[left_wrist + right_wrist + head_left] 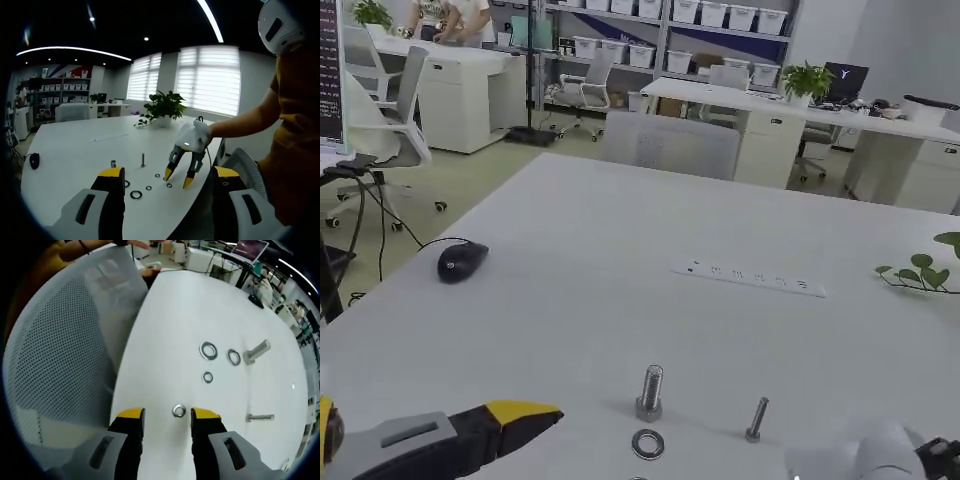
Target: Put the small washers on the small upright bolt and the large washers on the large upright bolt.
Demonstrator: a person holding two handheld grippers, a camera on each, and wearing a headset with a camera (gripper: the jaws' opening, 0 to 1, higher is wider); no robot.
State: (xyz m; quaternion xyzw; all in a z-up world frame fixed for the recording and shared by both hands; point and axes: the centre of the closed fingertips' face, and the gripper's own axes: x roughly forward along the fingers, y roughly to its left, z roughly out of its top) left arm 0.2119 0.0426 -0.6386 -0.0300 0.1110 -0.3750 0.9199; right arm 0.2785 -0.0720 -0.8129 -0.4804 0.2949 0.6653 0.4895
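Right gripper (pixel 168 414) points down at the desk (pixel 620 230) close to its front edge, jaws spread. A small washer (pixel 179 411) lies flat between the tips, nearer one of them; whether either tip touches it cannot be told. The left gripper (pixel 168 172) is held toward the front left corner of the desk, jaws spread wide with nothing in them.

The large bolt (pixel 650 390) stands upright near the front edge. The small bolt (pixel 757 420) stands upright to its right, apart from it. In the right gripper view one large washer (pixel 233 357) lies flat just beside the large bolt's foot, and a second large washer (pixel 208 350) lies next to it. Another small washer (pixel 207 377) rests on the desk between that pair and the one at the jaws.

A mouse (pixel 462 261) sits near the desk's left edge. A power strip (pixel 750 278) lies across the middle, and plant (pixel 925 272) leaves reach in at the right edge.
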